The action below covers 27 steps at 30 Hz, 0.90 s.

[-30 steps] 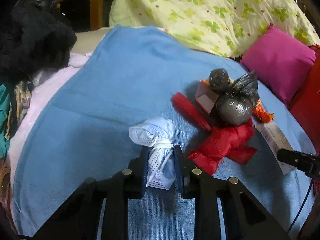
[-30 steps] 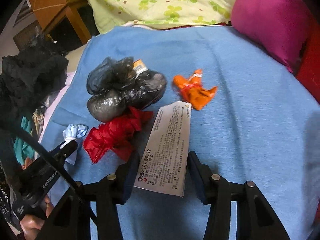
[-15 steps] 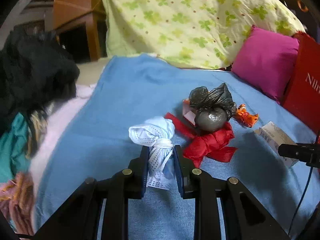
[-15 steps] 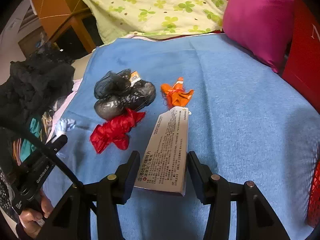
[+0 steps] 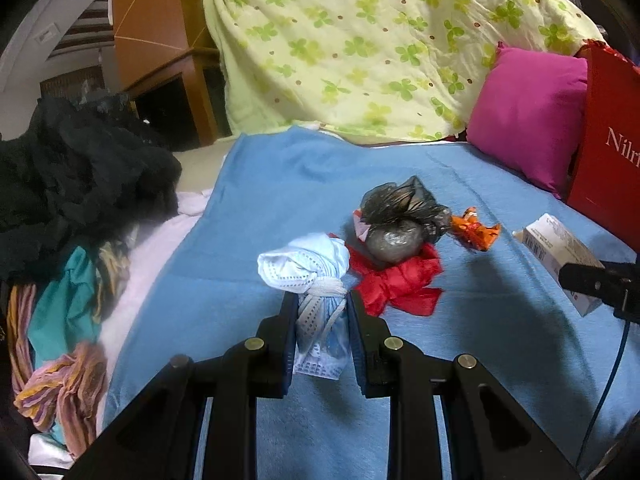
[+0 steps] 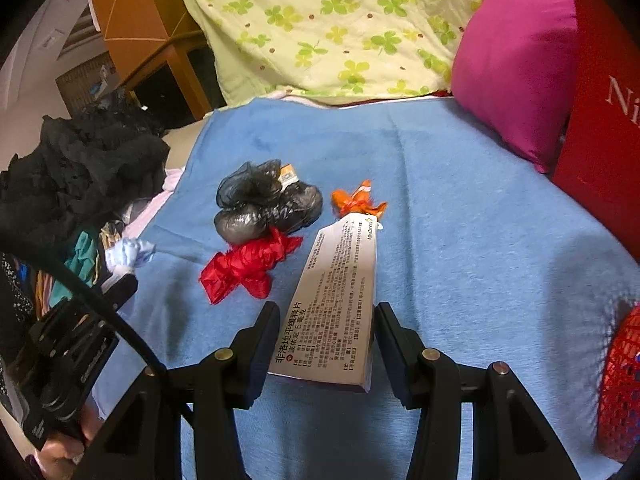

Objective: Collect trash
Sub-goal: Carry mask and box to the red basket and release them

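Note:
My left gripper [image 5: 320, 316] is shut on a knotted bundle of white and pale blue face masks [image 5: 312, 276], held clear above the blue blanket [image 5: 248, 240]. My right gripper [image 6: 326, 328] is shut on a white medicine box [image 6: 336, 300] printed with black text, also lifted off the blanket. On the blanket lie a tied black plastic bag [image 5: 396, 220] [image 6: 264, 204], a crumpled red bag [image 5: 400, 284] [image 6: 248, 268] and an orange wrapper [image 5: 474, 230] [image 6: 356, 202]. In the left wrist view the box [image 5: 556, 248] and a right gripper finger [image 5: 588, 276] show at the right edge.
A red carton [image 6: 600, 112] and a pink cushion [image 5: 528, 112] stand at the right. A red mesh basket [image 6: 620, 380] sits at the lower right. Dark clothes [image 5: 80, 172] are piled at the left. A green-flowered quilt [image 5: 380, 48] lies at the back.
Both grippers have risen and drawn back from the trash pile, carrying the mask bundle and the box. The pile looks smaller and farther; the red carton and basket have come into view.

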Each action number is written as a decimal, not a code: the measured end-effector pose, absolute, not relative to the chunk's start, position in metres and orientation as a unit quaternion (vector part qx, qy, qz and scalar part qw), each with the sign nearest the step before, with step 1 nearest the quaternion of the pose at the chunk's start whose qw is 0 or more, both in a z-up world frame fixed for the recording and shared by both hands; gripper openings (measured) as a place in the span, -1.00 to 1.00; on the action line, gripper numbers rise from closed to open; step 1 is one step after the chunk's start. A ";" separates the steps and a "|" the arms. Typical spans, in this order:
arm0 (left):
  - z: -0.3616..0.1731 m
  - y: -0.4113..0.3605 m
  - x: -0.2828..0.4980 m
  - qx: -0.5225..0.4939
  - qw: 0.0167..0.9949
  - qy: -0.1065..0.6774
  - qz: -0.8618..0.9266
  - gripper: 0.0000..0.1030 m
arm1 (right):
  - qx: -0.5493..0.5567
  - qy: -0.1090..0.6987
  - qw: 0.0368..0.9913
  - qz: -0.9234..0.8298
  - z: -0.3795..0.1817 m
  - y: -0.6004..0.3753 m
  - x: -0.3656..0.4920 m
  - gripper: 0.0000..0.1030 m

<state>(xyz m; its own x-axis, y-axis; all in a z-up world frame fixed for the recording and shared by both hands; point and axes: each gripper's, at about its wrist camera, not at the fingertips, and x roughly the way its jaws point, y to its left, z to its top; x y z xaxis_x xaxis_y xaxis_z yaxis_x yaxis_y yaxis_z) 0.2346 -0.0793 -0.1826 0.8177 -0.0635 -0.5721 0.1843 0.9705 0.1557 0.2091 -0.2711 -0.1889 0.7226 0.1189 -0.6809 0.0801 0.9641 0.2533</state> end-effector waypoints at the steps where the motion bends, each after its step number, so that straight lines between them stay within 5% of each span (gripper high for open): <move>1: -0.178 -0.083 0.231 0.103 0.948 0.293 -0.068 -0.51 | 0.134 0.369 0.920 0.009 -0.187 -0.273 0.208 0.00; 27: -0.106 -0.149 0.149 0.159 0.955 0.223 -0.115 -0.51 | 0.184 0.199 0.962 0.021 -0.128 -0.316 0.106 0.01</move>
<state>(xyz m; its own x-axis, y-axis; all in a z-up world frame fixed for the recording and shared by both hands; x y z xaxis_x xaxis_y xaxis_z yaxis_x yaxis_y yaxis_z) 0.1490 -0.1495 -0.1065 0.8740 -0.1481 -0.4627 0.2903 0.9229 0.2530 0.1064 -0.3156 -0.1285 0.9201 0.1137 -0.3748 0.0324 0.9316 0.3620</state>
